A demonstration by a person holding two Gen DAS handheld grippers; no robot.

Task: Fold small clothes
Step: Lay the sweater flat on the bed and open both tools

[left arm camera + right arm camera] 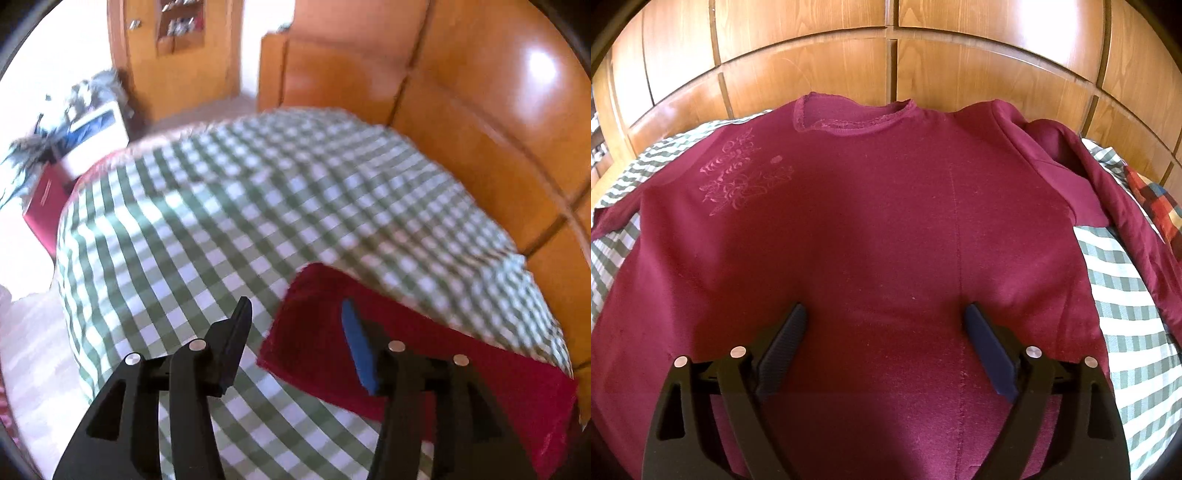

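A maroon long-sleeved shirt (868,221) lies flat, front up, on the green checked bedsheet (1126,314), its neckline toward the wooden headboard. Its right sleeve is bunched at the upper right. My right gripper (885,310) hovers open over the shirt's lower middle, with both fingers wide apart and nothing between them. In the left wrist view, a folded part of the maroon shirt (424,350) lies at the lower right of the bedsheet (221,221). My left gripper (295,314) stands open at that cloth's left edge. Its right finger is over the fabric, its left finger over the sheet.
A glossy wooden headboard (886,55) runs behind the bed. A plaid cloth (1156,203) lies at the right edge of the bed. Beyond the bed's far end stand a red box (42,206), a white box (96,136) and a wooden door (177,55).
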